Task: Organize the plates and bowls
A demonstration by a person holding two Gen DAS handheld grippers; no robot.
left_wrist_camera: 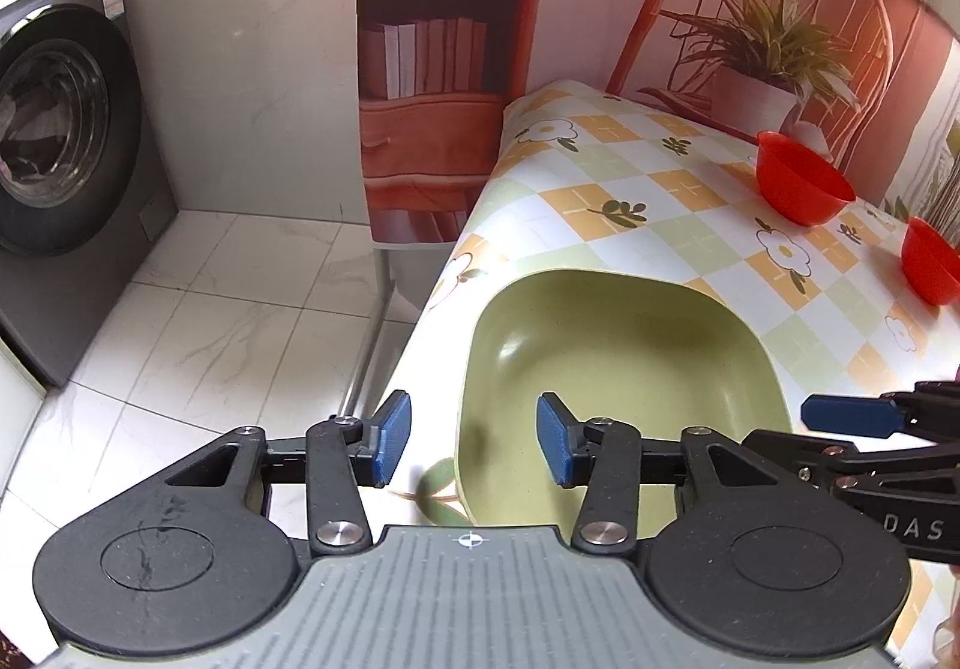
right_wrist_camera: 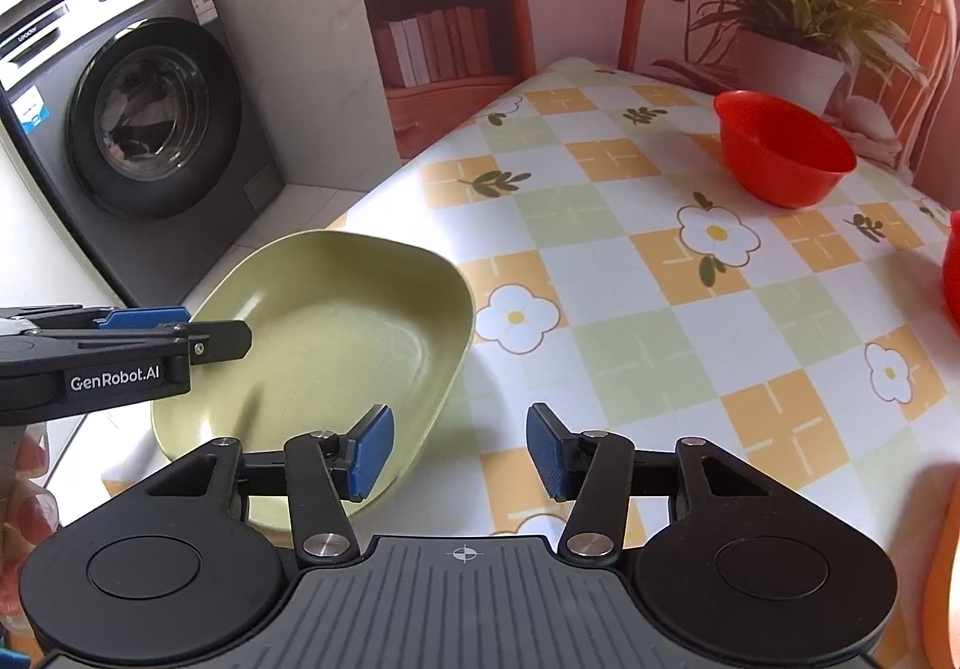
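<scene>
1. The side of the left gripper [right_wrist_camera: 180, 336], seen from the right wrist view, reads "GenRobot.AI". The side of the right gripper [left_wrist_camera: 858, 417], seen from the left wrist view, shows only "DAS".
2. The left gripper [left_wrist_camera: 474, 438] has its fingers apart and holds nothing. The near left rim of the green plate [left_wrist_camera: 624, 369] lies between the blue pads, touching neither.
3. The right gripper [right_wrist_camera: 459, 450] also has its fingers apart and empty. Its left pad hangs over the near right rim of the green plate [right_wrist_camera: 336, 345]; its right pad is over the checked worktop [right_wrist_camera: 630, 261].
4. The plate sits at the worktop's near left corner, just ahead of both pairs of fingers.
5. A red bowl [right_wrist_camera: 783, 147] stands well beyond the right fingers, to their right. A second red bowl [left_wrist_camera: 930, 261] shows more fully in the left view; the right view catches only its edge.
6. The washing machine [right_wrist_camera: 138, 129], left of the fingers, bears labels too small to read.
7. Only the right view shows fingertips of the person's hand [right_wrist_camera: 27, 495] under the left gripper.
</scene>
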